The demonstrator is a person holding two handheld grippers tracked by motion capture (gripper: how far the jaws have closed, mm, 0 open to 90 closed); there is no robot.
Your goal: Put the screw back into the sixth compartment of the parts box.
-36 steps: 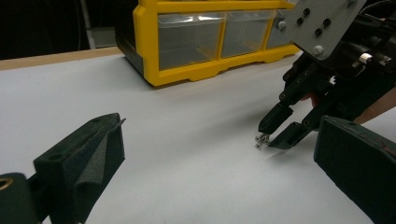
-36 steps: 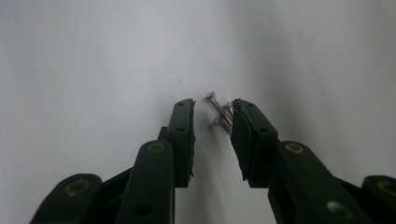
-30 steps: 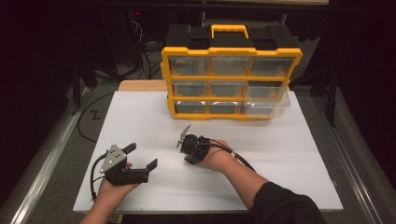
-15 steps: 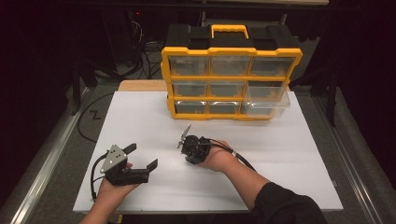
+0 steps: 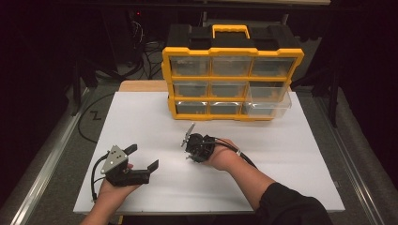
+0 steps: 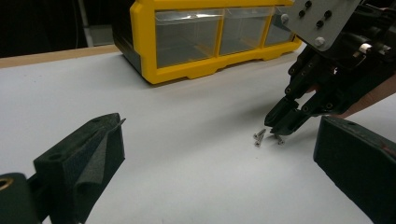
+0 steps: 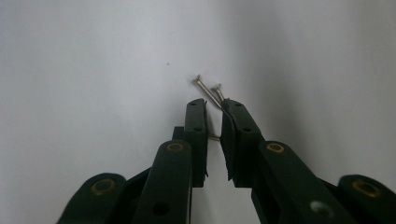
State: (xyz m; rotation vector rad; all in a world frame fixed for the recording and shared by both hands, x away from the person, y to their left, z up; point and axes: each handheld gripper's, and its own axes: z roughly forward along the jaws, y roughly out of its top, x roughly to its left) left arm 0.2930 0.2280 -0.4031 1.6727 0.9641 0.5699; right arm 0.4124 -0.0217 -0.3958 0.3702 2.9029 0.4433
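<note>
I am at the pick-up step: my right gripper [image 7: 214,108] points down at the white table [image 5: 300,154], its jaws having just been closing and now nearly together around a few small screws [image 6: 259,136]. In the right gripper view 1 screw lies crosswise between the pads, and 2 more poke out past the tips; I cannot tell whether the pads truly pinch any of them. My left gripper [image 5: 141,157] rests spread open on the table, well apart, holding nothing.

Next, I judge, I need a firmer squeeze on 1 screw, then a slow lift to check it comes up, before carrying it toward the yellow drawer cabinet [image 5: 230,84], whose lower right drawer [image 5: 267,105] stands pulled out.

The screws are thin, silvery, flat-headed, lying loose and touching, in front of the cabinet.
</note>
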